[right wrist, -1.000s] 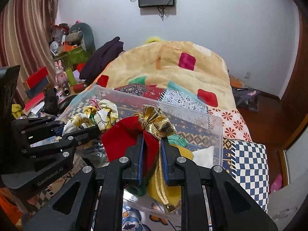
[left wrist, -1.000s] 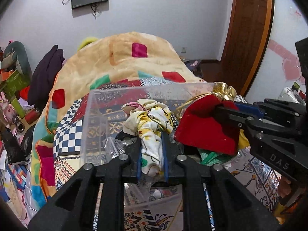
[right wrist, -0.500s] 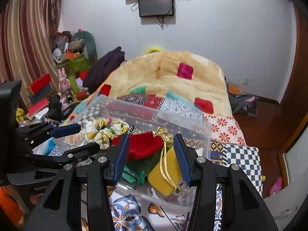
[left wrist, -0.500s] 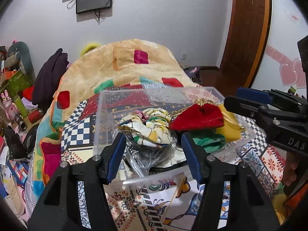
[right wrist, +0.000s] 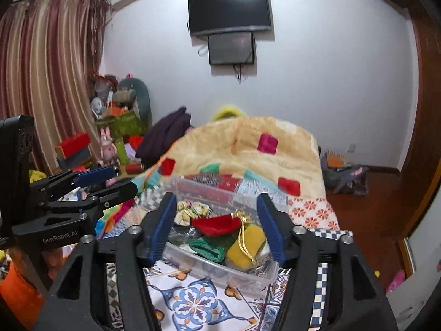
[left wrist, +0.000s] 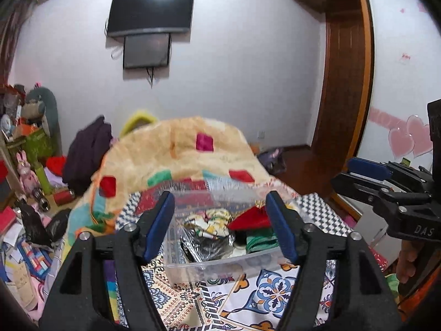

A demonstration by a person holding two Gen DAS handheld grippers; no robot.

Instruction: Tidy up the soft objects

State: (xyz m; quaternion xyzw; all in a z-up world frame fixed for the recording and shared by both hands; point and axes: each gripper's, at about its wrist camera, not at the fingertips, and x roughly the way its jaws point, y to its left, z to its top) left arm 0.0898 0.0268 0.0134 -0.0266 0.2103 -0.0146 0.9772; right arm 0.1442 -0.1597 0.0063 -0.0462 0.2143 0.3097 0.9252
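Observation:
A clear plastic bin (left wrist: pixel 220 266) (right wrist: pixel 248 278) sits on the patterned bed cover. Inside lie a yellow-and-white floral scrunchie (left wrist: pixel 212 222) (right wrist: pixel 190 211), a red pouch with gold cord (left wrist: pixel 249 218) (right wrist: pixel 216 224), a green cloth (left wrist: pixel 260 241) (right wrist: pixel 206 248) and a yellow pouch (right wrist: pixel 245 245). My left gripper (left wrist: pixel 220 230) hovers above and short of the bin, jaws opening, nothing between them. My right gripper (right wrist: pixel 216 227) hovers likewise, jaws opening and empty. Each gripper shows in the other's view: the right gripper (left wrist: pixel 386 190), the left gripper (right wrist: pixel 91 184).
A beige blanket with coloured squares (left wrist: pixel 176 151) (right wrist: pixel 248 149) is heaped behind the bin. Cluttered boxes, toys and a dark garment (left wrist: pixel 88 151) fill the left side by the curtain (right wrist: pixel 41 82). A wooden door (left wrist: pixel 347 82) and bare floor (right wrist: pixel 372 193) lie to the right.
Both grippers let go of the scrunchie and the red pouch, which now lie in the bin. Both have opened wide, risen and pulled back from the bin.

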